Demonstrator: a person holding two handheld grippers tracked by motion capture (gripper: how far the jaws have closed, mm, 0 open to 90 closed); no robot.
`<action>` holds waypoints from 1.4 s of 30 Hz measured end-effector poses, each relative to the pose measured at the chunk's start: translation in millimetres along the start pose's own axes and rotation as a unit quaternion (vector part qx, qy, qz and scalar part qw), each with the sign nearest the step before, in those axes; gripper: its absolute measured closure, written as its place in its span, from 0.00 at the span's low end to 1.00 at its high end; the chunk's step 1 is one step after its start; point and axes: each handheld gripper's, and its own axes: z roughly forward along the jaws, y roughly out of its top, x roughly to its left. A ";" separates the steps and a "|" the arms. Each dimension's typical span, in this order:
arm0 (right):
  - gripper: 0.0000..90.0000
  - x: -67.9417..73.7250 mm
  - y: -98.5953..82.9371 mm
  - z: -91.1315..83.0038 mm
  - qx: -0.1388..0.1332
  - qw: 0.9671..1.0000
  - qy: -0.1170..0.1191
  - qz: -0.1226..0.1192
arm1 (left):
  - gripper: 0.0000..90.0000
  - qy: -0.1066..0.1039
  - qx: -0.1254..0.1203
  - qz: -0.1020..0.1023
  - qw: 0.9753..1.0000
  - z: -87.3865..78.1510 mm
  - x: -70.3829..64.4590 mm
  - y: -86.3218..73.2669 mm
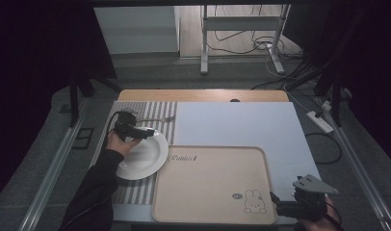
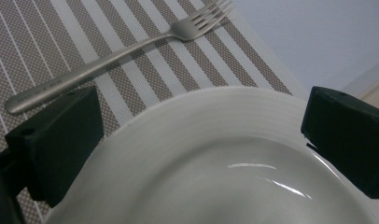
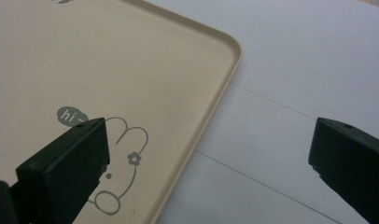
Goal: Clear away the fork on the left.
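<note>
White plate (image 1: pixel 143 155) sits at left of frame, off the tray (image 1: pixel 208 192); fork (image 1: pixel 155 119) untouched above it. Left gripper (image 1: pixel 140 134) jaws wide astride the plate rim; right gripper (image 1: pixel 276 201) jaws wide, empty. Nothing loaded yet.

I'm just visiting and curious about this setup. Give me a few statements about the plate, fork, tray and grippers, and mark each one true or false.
1. The fork lies on the striped mat. True.
2. The white plate sits on the tray. False: it sits on the striped mat beside the tray.
3. The left gripper is open around the plate's rim. True.
4. The right gripper holds the fork. False: it is open and empty, over the tray's corner.
</note>
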 end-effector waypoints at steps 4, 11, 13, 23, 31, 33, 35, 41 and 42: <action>0.00 -0.1 -0.1 0.0 0.000 1.000 0.000 0.000 | 0.01 0.003 0.004 -0.004 1.000 6.4 6.4 6.0; 0.00 -0.2 -0.1 -0.1 0.001 1.000 0.001 0.000 | 0.04 0.004 0.004 -0.011 1.000 14.9 17.1 15.7; 0.00 -0.2 -0.2 0.0 0.000 1.000 0.001 0.001 | 0.05 0.006 0.007 -0.010 1.000 17.1 19.8 18.1; 0.00 -0.3 -0.1 0.3 0.001 1.000 0.001 0.002 | 0.29 0.025 0.023 -0.007 0.999 25.9 37.4 29.5; 0.00 -0.2 -0.1 0.6 0.003 1.000 0.002 0.001 | 0.84 0.045 0.059 0.008 0.997 32.6 51.9 40.1; 0.00 -0.1 -0.1 0.7 0.003 1.000 0.003 0.002 | 0.97 0.060 0.070 0.011 0.996 36.4 55.5 43.2; 0.00 -0.2 0.0 0.8 0.003 1.000 0.003 0.002 | 0.99 0.062 0.079 0.008 0.995 40.2 59.2 45.8; 0.00 -0.7 -0.2 0.7 0.004 1.000 0.005 0.002 | 0.99 0.087 0.116 0.008 0.989 55.5 66.5 51.5; 0.00 -0.7 -0.2 0.5 0.003 1.000 0.005 0.001 | 0.99 0.089 0.117 0.010 0.989 56.9 67.2 51.3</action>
